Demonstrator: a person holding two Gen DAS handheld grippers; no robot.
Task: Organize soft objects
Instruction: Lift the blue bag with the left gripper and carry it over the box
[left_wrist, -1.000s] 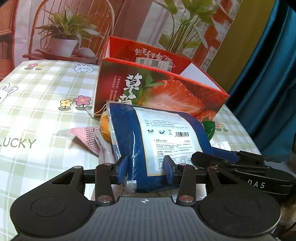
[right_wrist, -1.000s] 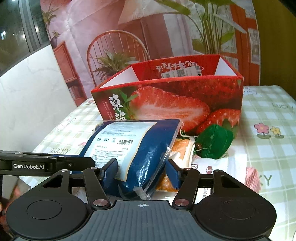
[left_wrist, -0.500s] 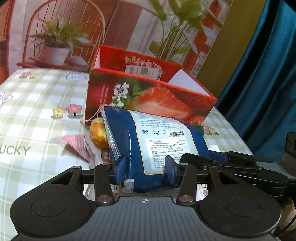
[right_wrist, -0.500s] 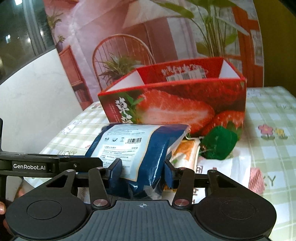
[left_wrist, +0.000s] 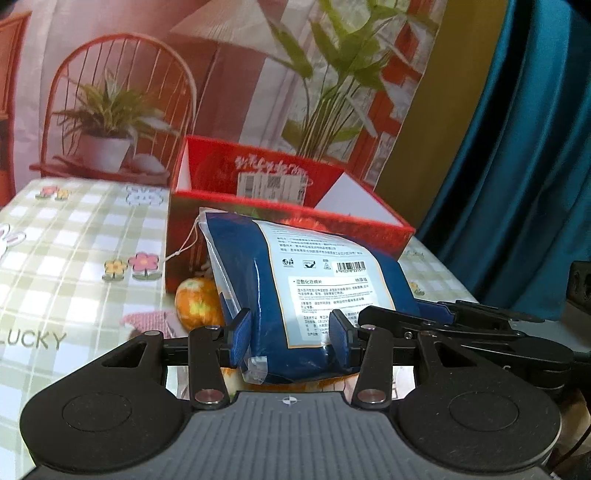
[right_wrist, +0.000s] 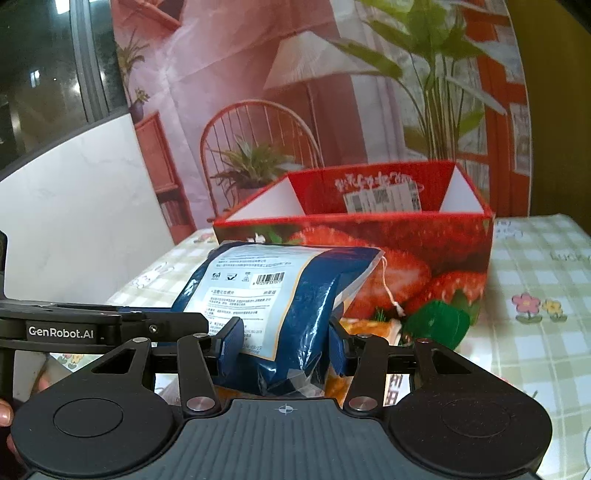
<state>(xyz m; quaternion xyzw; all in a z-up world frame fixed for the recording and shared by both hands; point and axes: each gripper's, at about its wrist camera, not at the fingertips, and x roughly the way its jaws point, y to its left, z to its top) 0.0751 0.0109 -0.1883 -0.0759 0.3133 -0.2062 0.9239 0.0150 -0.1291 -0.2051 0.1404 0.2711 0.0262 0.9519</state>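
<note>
Two tongs: both are clamped on one blue packet, each at a near corner of its lower end.
Left tongs (left_wrist: 291, 338): blue pads pressed against the packet's sides, the plastic bulging between them.
Right tongs (right_wrist: 286, 341): pads squeezing the packet's crinkled lower edge; they also show in the left view as a black bar (left_wrist: 461, 325) reaching in from the right.
Blue packet (left_wrist: 306, 288): glossy dark-blue soft pack with a pale printed label and barcode on top and a clear sealed seam at the near end; held off the tabletop, tilted up toward the red box, its far end level with the box's front rim.
Red box (right_wrist: 388, 243): open carton with a strawberry print and white inner flaps, a shipping label on its far inner wall; it stands just behind the packet.
Left view only: an orange plush ball (left_wrist: 197, 302) under the packet's left side and a pink knitted cloth (left_wrist: 147, 321) beside it.
Right view only: a green soft item (right_wrist: 436, 323) against the box front, an orange-and-white pouch (right_wrist: 369, 328) under the packet, and the left tongs' arm marked GenRobot.AI (right_wrist: 74, 330).
Tabletop (left_wrist: 74, 258): green-and-white check cloth with flowers, rabbits and the word LUCKY.
Room: printed backdrop of a red chair and potted plants (left_wrist: 110, 110), teal curtain (left_wrist: 517, 166) at the right, dark window (right_wrist: 44, 66) at the left.
</note>
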